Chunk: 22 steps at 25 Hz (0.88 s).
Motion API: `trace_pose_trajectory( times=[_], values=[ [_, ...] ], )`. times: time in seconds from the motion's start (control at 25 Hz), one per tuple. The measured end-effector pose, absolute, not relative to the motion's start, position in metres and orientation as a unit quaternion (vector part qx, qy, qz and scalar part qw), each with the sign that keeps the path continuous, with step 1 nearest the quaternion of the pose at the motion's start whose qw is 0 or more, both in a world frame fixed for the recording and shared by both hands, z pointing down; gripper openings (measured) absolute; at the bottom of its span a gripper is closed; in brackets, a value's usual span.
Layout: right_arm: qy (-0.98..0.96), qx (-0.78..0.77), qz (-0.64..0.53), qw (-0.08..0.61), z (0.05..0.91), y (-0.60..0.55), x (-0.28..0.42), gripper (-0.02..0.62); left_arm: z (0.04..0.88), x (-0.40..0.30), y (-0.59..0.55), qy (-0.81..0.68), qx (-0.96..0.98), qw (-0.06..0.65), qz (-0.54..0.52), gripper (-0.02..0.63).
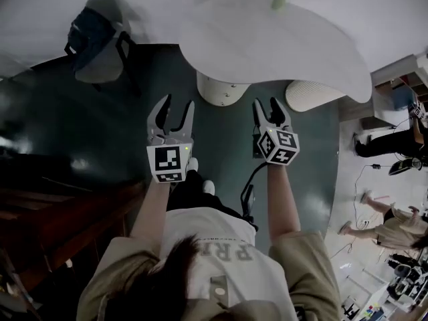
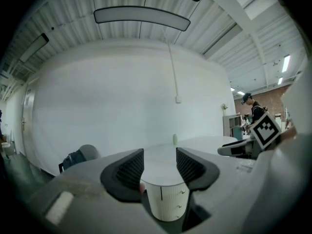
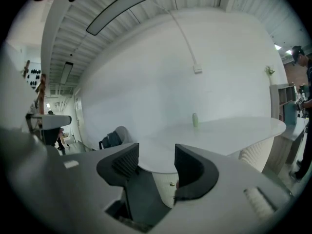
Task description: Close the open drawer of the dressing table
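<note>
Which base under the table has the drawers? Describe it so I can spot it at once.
Start at the white curved table by the wall; two white bases stand under it. The drawer base is the left one, just ahead of the left gripper. Unlike the other base, it has small knobs down its front.

1. Bare dark floor [image 1: 221, 129] lies open from the left gripper [image 1: 176, 109] and right gripper [image 1: 266, 108] to the drawer pedestal [image 1: 219, 89] at 12 o'clock.
2. The white tabletop [image 1: 267, 42] overhangs that pedestal.
3. A ribbed pedestal [image 1: 313, 94] stands at 1 o'clock.
4. A chair [image 1: 100, 69] carrying a backpack [image 1: 87, 32] stands at 10 o'clock.
5. Dark wooden furniture [image 1: 60, 212] crowds 8 o'clock.
</note>
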State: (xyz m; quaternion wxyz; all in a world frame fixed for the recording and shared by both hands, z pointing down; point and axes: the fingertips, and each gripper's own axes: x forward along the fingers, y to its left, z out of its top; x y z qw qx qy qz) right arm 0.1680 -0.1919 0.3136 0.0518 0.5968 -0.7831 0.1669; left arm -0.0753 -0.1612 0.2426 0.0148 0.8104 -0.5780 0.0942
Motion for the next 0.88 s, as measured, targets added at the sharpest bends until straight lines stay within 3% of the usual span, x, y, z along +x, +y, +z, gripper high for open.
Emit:
trace_pose_trajectory(
  times=[0.36, 0.64, 0.88],
  values=[
    [-0.778, 0.612, 0.141, 0.014, 0.242, -0.157, 0.166, 0.19, 0.198, -0.058, -0.152, -0.559, 0.827, -0.01, 0.056, 0.207],
    [-0.76, 0.64, 0.115, -0.01, 0.213, -0.13, 0.182, 0.143, 0.18, -0.047, -0.142, -0.54, 0.839, -0.031, 0.054, 0.12],
    [-0.76, 0.645, 0.082, -0.014, 0.199, -0.117, 0.194, 0.081, 0.174, -0.046, -0.143, -0.544, 0.838, -0.027, 0.04, 0.086]
  ],
)
